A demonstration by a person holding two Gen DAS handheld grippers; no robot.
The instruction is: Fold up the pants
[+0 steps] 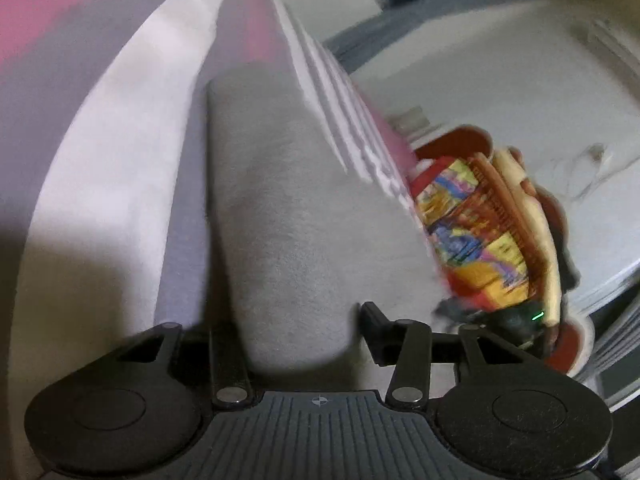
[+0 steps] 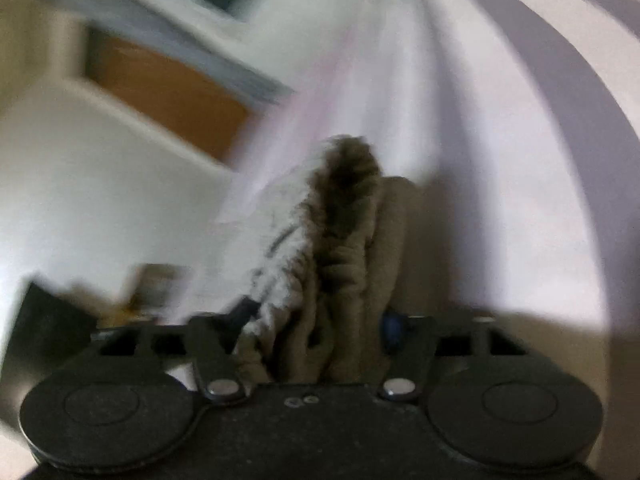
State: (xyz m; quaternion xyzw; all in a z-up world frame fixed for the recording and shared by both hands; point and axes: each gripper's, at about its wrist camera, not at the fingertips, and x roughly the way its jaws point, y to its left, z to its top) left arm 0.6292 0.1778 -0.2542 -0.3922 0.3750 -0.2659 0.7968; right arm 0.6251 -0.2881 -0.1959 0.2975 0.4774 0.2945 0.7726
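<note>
The pants are grey fleece. In the left wrist view a long smooth stretch of them point(image 1: 280, 220) runs up the middle of the frame from between my fingers. My left gripper point(image 1: 294, 332) is shut on this cloth. In the right wrist view a bunched, gathered part of the pants point(image 2: 344, 264) with a darker tip stands up between the jaws. My right gripper point(image 2: 316, 332) is shut on that bunch. Both views are blurred by motion.
A white and pink bed sheet point(image 1: 120, 120) lies behind the pants, also in the right wrist view point(image 2: 460, 140). A person's colourful patterned sleeve point(image 1: 472, 236) is at the right. A brown wooden panel point(image 2: 168, 96) and white wall are at the left.
</note>
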